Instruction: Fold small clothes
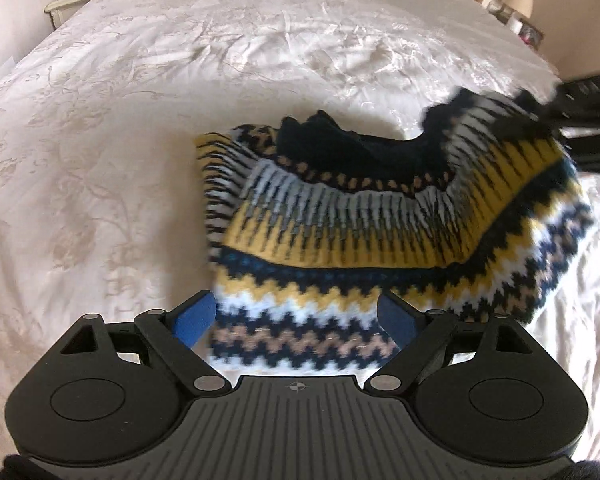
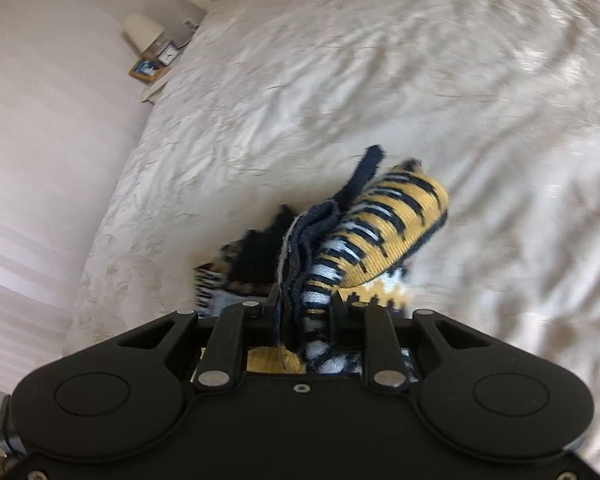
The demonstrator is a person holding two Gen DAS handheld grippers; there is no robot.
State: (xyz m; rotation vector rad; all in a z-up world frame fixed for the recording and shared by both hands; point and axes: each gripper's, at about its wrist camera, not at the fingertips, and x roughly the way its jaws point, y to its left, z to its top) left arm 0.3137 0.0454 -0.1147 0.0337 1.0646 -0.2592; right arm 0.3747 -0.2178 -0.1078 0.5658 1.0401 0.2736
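Knitted wool, thick and patterned in navy, mustard, white and tan: the small jumper [image 1: 360, 216] lies on the cream bedspread [image 1: 140, 120], its lower hem nearest my left tongs [image 1: 296, 320] and its far corner lifted off the bed by my right tongs [image 2: 304, 304]. My left tongs stand spread wide, blue pads [image 1: 196, 316] either side of the hem band; the knit sits between them but I see no pad pressing on it. My right tongs are pressed together on a bunched wad of the jumper, navy ribbing and striped yoke squeezed between the jaws, with the rest drooping back towards the bed.

I judge this piece soft, floppy and fairly light, yet bulky: it sags wherever unsupported and will not hold a crease by itself. The chunky weave should grip well against the pads, so slipping worries me less than snagging a loop or stretching the neck. Best holds, I think, are the doubled ribbed edges, hem and shoulder seam, taken through both layers so the fold carries over evenly. One-corner lifting will skew it
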